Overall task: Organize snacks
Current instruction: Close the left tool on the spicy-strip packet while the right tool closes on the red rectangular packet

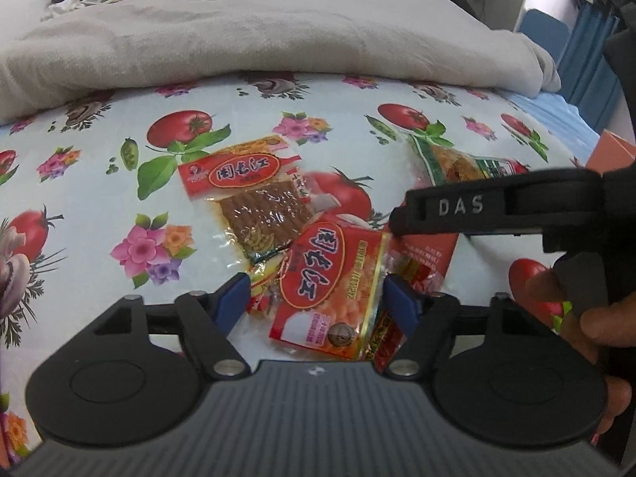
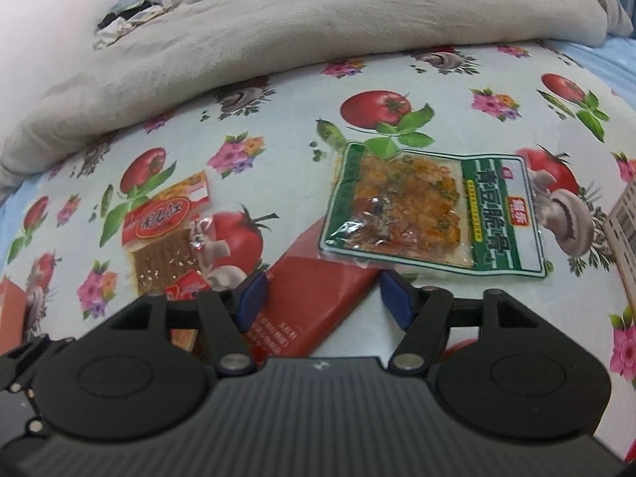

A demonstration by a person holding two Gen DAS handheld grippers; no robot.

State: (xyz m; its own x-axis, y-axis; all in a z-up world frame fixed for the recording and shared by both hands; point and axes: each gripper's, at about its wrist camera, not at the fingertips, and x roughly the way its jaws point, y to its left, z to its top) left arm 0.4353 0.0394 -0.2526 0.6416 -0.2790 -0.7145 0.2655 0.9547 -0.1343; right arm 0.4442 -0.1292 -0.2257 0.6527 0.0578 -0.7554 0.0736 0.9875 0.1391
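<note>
Left wrist view: left gripper [image 1: 318,298] jaws wide apart, blue pads either side of the red peanut packet [image 1: 332,298] but not pressing it, so nothing is held. That packet overlaps the near corner of the clear-window strip packet [image 1: 254,198]; loose small wrappers are tucked under its edges. The green packet [image 1: 461,163] sits well right of the strip packet, partly hidden by the right gripper's black finger. A red box [image 1: 431,254] touches the peanut packet's right side. Everything lies on the tomato-print cloth [image 1: 99,183], near side of the grey blanket [image 1: 278,39].

Handling guess: the pouches are light, crinkly and slick, contents loose. Pinch across a sealed edge, not the belly, or the film will slip and the snack crush.

Right wrist view: right gripper [image 2: 318,298] also spread wide; left pad is over the red box [image 2: 310,298], right pad clear of it, no grip. Green packet [image 2: 433,214] is just beyond the box's far end, touching or overlapping its corner; cannot tell which. Strip packet [image 2: 167,230] is left of the box.

The box looks stiff and flat: grip across the narrow width, near an end.
</note>
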